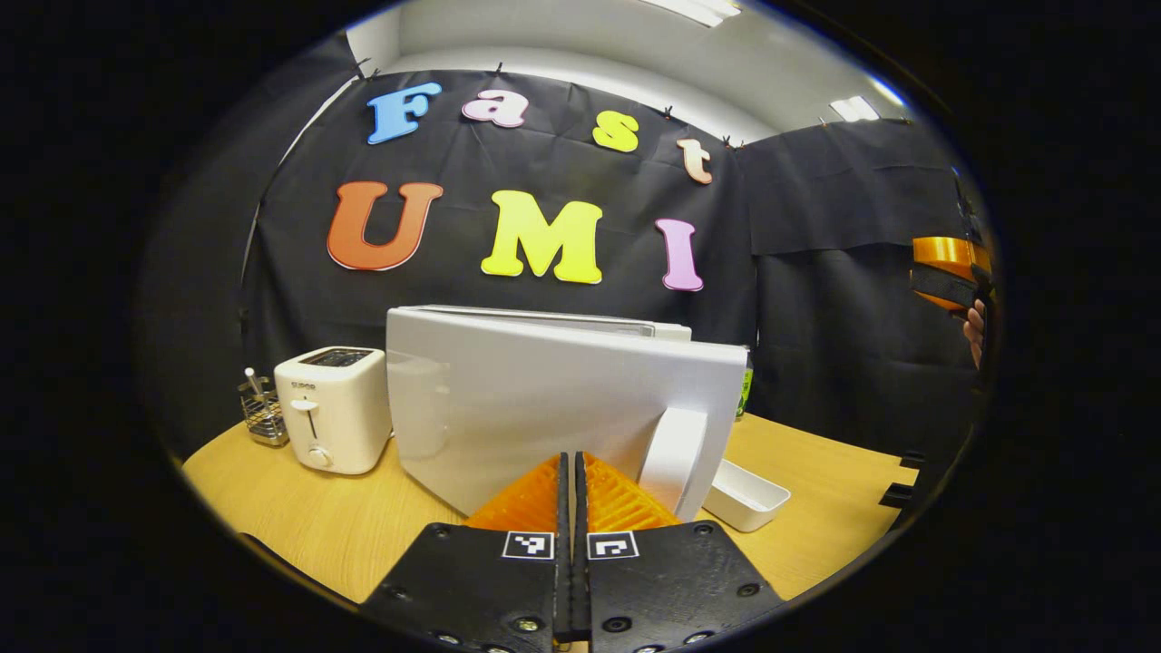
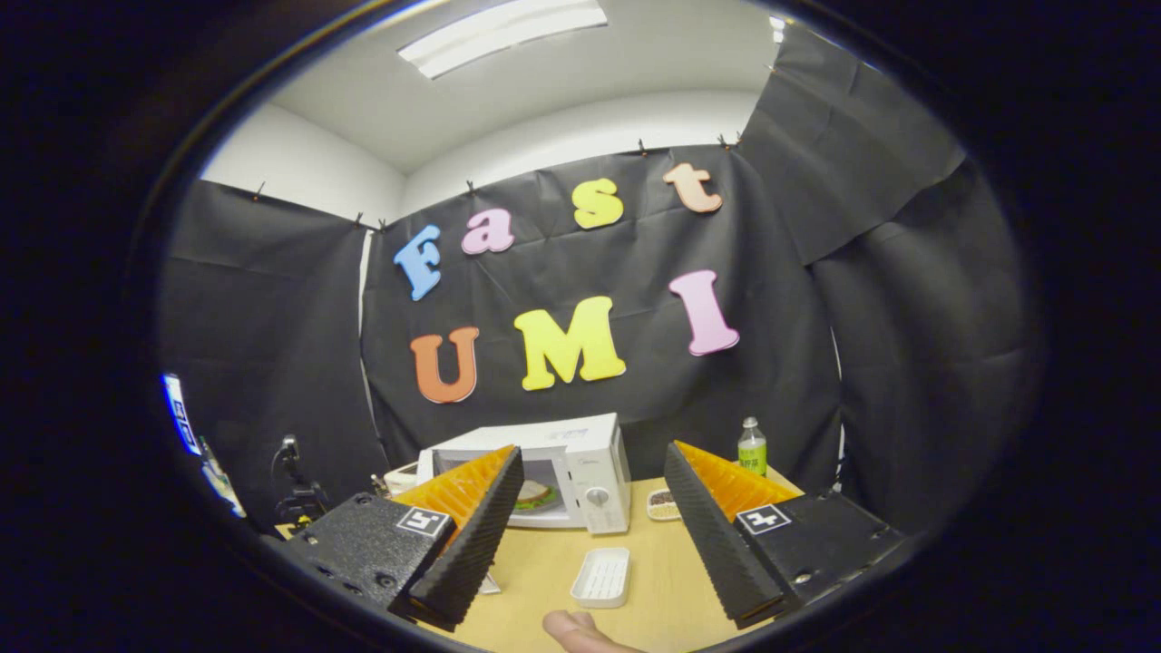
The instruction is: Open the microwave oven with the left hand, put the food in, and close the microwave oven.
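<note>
Left gripper view: the left gripper [image 1: 573, 490] sits low in the foreground with its two fingers pressed together and nothing between them, their tips just in front of the swung-open white door [image 1: 544, 408] of the white box-shaped microwave oven [image 1: 562, 319], near the door's curved white handle [image 1: 673, 453]. The door's outer face hides the oven cavity from this side. To the left of the door stand a white two-slot toaster [image 1: 334, 408] and, farther left, a small wire utensil basket [image 1: 263, 413]. To the right of the handle lies a shallow white rectangular tray [image 1: 746, 494] on the light wooden tabletop [image 1: 308, 517]. At the far right edge the right gripper [image 1: 948, 270] appears held up in a hand [image 1: 974, 331]. Right gripper view: the right gripper [image 2: 590, 535] has its fingers spread wide apart, empty, well back from the oven. Between them, farther off, the microwave oven [image 2: 580, 453] stands with its cavity exposed, and the food, a sandwich with a green filling [image 2: 535, 495], rests inside that cavity. A small white dish with dark contents [image 2: 663, 504] lies just right of the oven, a green plastic bottle with a white cap [image 2: 751, 448] stands farther right, and the ribbed white tray [image 2: 602, 577] lies nearer on the tabletop [image 2: 653, 589]. A fingertip [image 2: 580, 630] shows at the bottom edge.
</note>
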The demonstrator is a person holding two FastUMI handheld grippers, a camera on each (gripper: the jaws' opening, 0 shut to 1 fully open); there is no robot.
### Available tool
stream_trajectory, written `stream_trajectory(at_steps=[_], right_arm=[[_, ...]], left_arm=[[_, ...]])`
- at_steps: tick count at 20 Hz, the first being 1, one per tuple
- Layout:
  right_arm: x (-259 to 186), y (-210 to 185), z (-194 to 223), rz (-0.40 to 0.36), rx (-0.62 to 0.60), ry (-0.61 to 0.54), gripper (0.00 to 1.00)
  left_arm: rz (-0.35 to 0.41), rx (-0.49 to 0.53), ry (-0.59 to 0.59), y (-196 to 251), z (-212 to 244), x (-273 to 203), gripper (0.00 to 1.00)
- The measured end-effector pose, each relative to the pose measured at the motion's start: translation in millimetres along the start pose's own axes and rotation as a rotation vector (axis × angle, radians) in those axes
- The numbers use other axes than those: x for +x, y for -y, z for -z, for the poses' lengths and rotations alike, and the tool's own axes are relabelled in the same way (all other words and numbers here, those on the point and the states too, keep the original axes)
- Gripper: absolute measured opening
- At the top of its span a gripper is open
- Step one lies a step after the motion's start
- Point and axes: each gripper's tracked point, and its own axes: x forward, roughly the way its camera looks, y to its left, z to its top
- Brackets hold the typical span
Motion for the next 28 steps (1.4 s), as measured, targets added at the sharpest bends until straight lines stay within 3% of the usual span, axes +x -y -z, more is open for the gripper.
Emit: stream_trajectory(at_steps=[5, 8, 9, 10, 15, 25, 28], right_arm=[[0, 22, 4, 0.04, -0.017, -0.023, 1.0], [0, 34, 8, 0.059, -0.004, -0.015, 1.0], [2, 38, 9, 0.061, -0.003, -0.016, 0.9], [3, 40, 11, 0.06, 0.001, -0.018, 1.0], [3, 56, 17, 0.046, 0.023, -0.02, 1.0], [15, 85, 35, 0.046, 0.034, -0.041, 1.0], [23, 97, 41, 0.085, 0.04, -0.058, 1.0]], left_arm=[[0.014, -0.041, -0.02, 13, 2, 39, 0.0], [0.016, -0.002, -0.03, 23, 0, 56, 0.0], [0.019, 0.011, -0.035, 26, 2, 63, 0.0], [0.023, 0.023, -0.038, 29, 2, 68, 0.0], [0.031, 0.027, -0.047, 37, 3, 93, 0.0], [-0.058, 0.107, -0.105, 33, 5, 164, 0.0], [-0.095, 0.07, -0.125, 31, 7, 185, 0.0]])
